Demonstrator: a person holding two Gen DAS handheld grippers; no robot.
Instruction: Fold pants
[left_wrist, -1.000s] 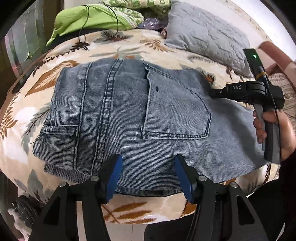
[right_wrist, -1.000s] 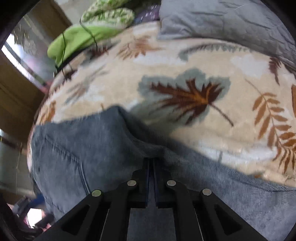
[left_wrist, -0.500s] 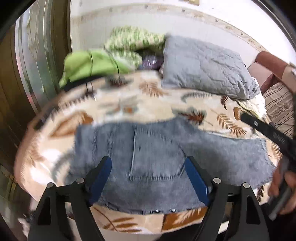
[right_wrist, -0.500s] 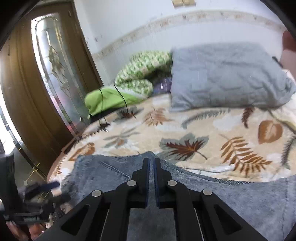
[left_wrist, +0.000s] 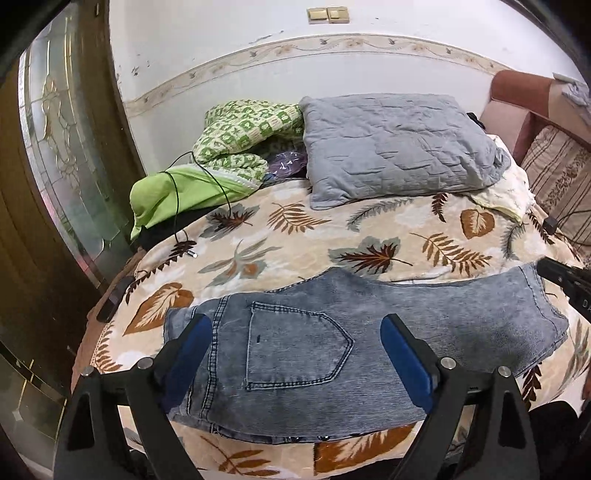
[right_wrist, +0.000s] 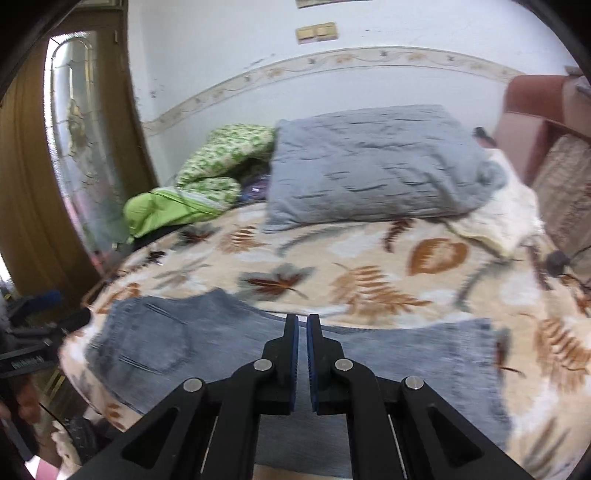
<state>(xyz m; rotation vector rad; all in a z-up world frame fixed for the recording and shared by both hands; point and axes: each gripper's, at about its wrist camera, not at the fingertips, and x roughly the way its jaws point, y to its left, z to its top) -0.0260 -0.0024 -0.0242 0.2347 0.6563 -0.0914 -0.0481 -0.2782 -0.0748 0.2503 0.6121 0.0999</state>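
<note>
Currently between folds: faded blue denim pants (left_wrist: 369, 343), already doubled lengthwise, are lying flat on leaf-print fleece blanket (left_wrist: 314, 236) beneath both tongs. Left gripper (left_wrist: 295, 350) jaws are opening, nothing between; right gripper (right_wrist: 302, 354) is staying closed, empty. Next move likely calls for pinching the hem end to bring it across toward the waistband.

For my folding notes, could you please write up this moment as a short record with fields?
surface: bed with leaf-print blanket
pants: blue jeans lying flat near the front edge, back pocket facing up
left gripper: above the jeans, jaws opening, nothing between them
right gripper: shut, empty, above the jeans
behind the jeans: grey pillow, green patterned bedding
also on the bed: black cable
</note>
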